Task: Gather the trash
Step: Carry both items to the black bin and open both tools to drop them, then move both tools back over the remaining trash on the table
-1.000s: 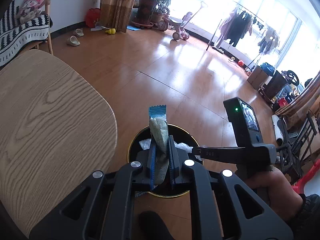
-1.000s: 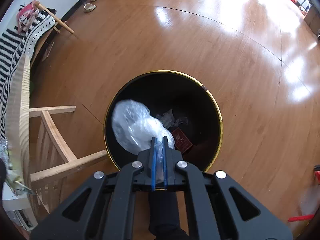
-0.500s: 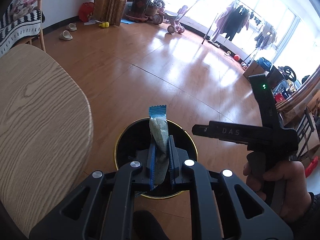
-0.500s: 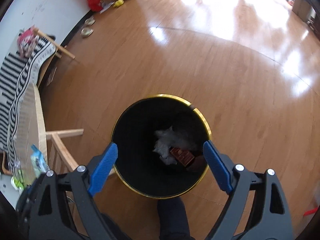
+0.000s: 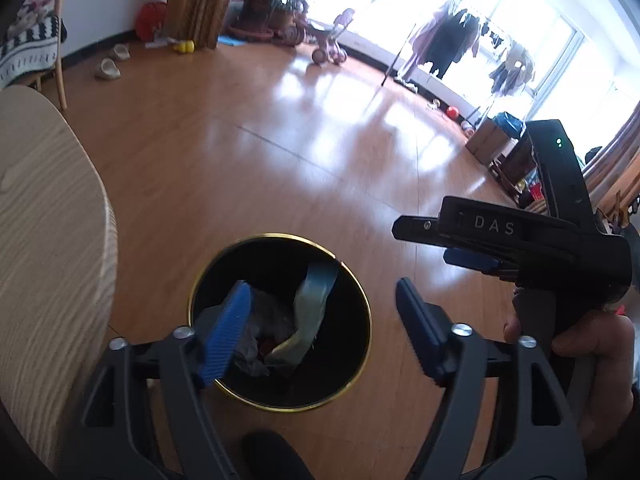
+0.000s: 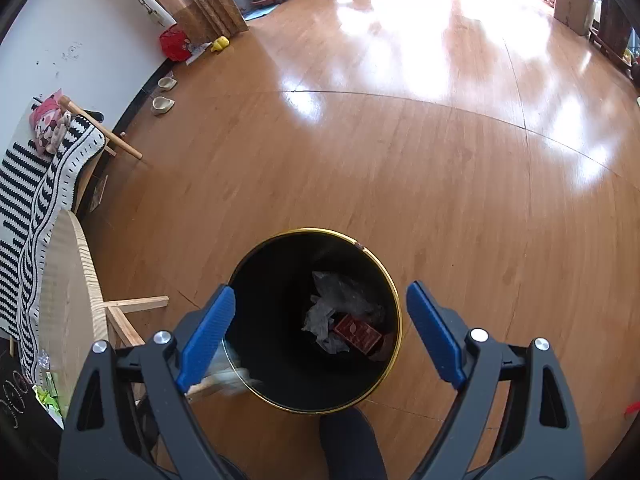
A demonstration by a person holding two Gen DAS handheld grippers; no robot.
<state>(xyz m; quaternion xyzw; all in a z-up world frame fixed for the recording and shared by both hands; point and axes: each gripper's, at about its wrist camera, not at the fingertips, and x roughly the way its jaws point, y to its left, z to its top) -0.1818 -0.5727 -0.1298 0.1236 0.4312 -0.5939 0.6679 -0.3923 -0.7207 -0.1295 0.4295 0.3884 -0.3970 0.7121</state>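
1. Two tongs in view: left tongs (image 5: 324, 330) above the bin (image 5: 362, 292), jaws opening, nothing pressed between the blue pads; right tongs (image 6: 320, 334) spread wide over the same bin, nothing between the pads.
2. One bin: round, black inside, gold rim, standing upright on the wood floor (image 5: 248, 168) just beside the table (image 5: 44, 240).
3. One wrapper (image 5: 310, 302): pale grey-green with a bluish upper end, loose inside the bin mouth, clear of both left pads, blurred. Long axis steep, upper end near the far rim, lower end curling down onto the heap in the bin.
4. In the bin, seen through the right tongs: one red packet (image 6: 358, 334) lying flat near the right wall, crumpled clear plastic (image 6: 344, 292) toward the far side, one white crumpled scrap (image 6: 320, 320) left of the packet. Exact count of plastic pieces not clear.
5. One blurred whitish streak at the bin's left rim, by the left pad of the right tongs; too smeared to name.
6. One hand (image 5: 584, 340) right of the bin, wrapped round the grip of the right tongs' black body.
7. Far from the bin, by the wall: two slippers (image 6: 163, 94), one red bag (image 6: 174, 42), one yellow toy (image 6: 220, 44).
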